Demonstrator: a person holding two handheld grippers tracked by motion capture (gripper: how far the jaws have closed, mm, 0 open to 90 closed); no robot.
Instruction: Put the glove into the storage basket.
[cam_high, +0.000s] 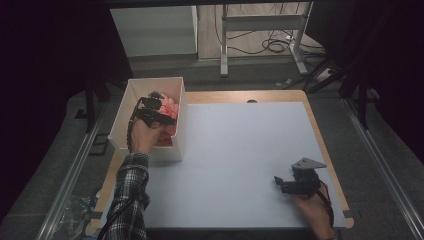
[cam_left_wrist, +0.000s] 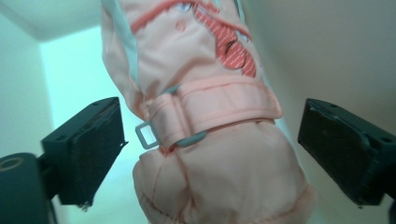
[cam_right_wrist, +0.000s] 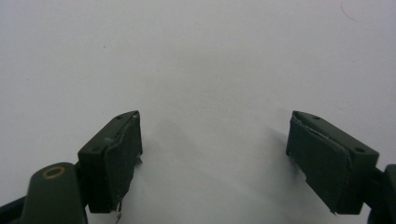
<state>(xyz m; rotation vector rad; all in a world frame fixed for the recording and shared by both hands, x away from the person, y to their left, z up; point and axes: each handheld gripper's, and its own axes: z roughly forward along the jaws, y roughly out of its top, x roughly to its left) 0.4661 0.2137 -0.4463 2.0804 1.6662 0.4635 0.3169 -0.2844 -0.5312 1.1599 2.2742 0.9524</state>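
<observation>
One pink glove (cam_left_wrist: 205, 140), one box (cam_high: 131, 95)

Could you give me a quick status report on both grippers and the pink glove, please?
Left gripper open, jaws either side of pink glove inside white box. Right gripper open over bare table. Nothing in the way.

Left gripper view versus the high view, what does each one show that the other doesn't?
The left gripper view alone gives the pink glove's details: its strap with a grey buckle and a striped print, with the jaws wide apart on either side of it. The high view alone gives the whole white box, the table and the right gripper low over it. Both share the glove, the box and the left gripper.
</observation>
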